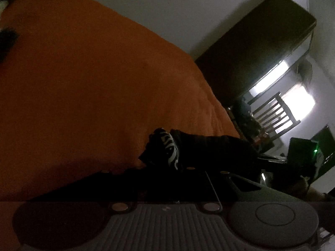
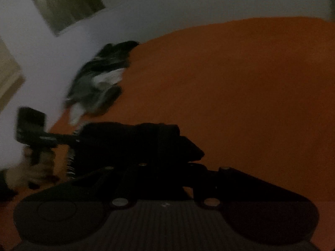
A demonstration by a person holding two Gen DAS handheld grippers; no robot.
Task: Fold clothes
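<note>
A black garment with a white print [image 1: 170, 152] hangs bunched over the orange bedspread [image 1: 83, 83]. My left gripper [image 1: 165, 168] is shut on it, and its dark cloth stretches right toward the other gripper's body [image 1: 301, 152], which shows a green light. In the right wrist view the same black garment [image 2: 136, 140] is gathered at my right gripper [image 2: 146, 164], which is shut on it above the orange bedspread [image 2: 240, 94]. The left gripper's body [image 2: 31, 125] shows at the far left, held in a hand [image 2: 39, 165]. The fingertips are lost in the dark cloth.
A blurred pile of dark and white clothes [image 2: 98, 79] lies at the bed's far edge by the pale wall. Beyond the bed stand a dark wardrobe [image 1: 257, 48] and a slatted chair [image 1: 274, 115] before a bright opening. A window [image 2: 62, 2] is high on the wall.
</note>
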